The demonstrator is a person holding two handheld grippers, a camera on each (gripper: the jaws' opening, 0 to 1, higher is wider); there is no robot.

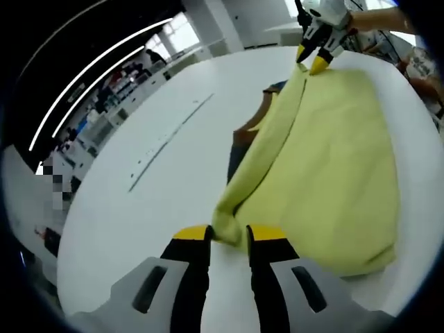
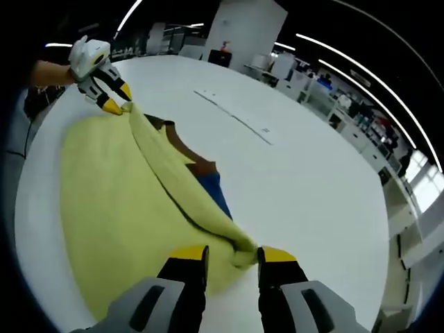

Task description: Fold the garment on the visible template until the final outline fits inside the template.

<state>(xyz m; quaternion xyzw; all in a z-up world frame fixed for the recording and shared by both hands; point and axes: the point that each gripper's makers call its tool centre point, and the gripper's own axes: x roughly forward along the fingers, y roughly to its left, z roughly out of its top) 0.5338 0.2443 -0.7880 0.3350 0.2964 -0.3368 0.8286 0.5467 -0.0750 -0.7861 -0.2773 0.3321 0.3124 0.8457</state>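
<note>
The soft pale-yellow fabric garment [image 1: 326,159] lies on the round white table [image 1: 166,111], its raised fold edge pinched between the closed jaws of the left gripper [image 1: 229,234] and right gripper [image 2: 232,255], with a brown-and-blue layer [image 2: 205,173], perhaps the template, peeking out at 12 o'clock.

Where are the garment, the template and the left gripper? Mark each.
garment [image 1: 333,159], left gripper view, on its flat yellow middle.
template [image 2: 208,177], right gripper view, on the brown-and-blue part beside the fold.
left gripper [image 1: 229,236], left gripper view, midway between its yellow fingertips.
</note>
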